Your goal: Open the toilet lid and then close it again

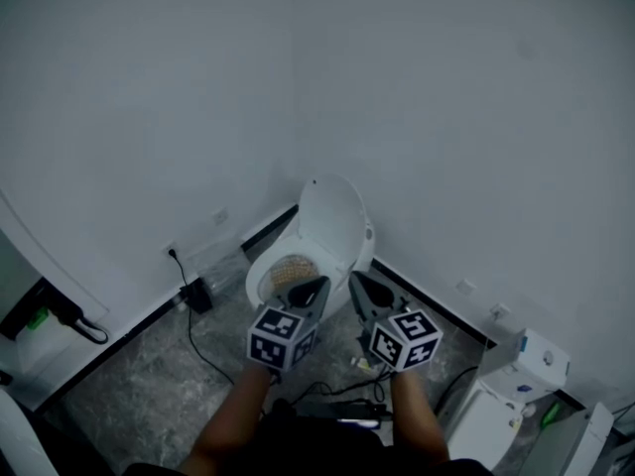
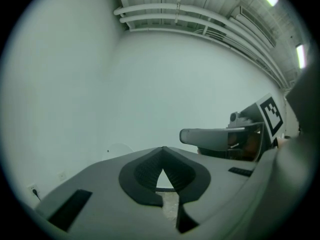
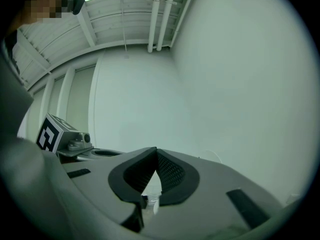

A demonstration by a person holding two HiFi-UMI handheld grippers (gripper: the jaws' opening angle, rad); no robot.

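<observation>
Just past L gripper [image 1: 317,286] & R gripper [image 1: 356,280]: toilet lid [image 1: 332,216] upright.

No letters, digits, brand names or signs legible anywhere in the three views. The only printed marks are black-and-white square markers on the cube of the left gripper [image 1: 317,285] and the cube of the right gripper [image 1: 356,279]. These are blocky coded patterns with nothing to read off as text. One face of the same patterning shows at the right edge of the left gripper view and another at the left edge of the right gripper view, equally wordless.
</observation>
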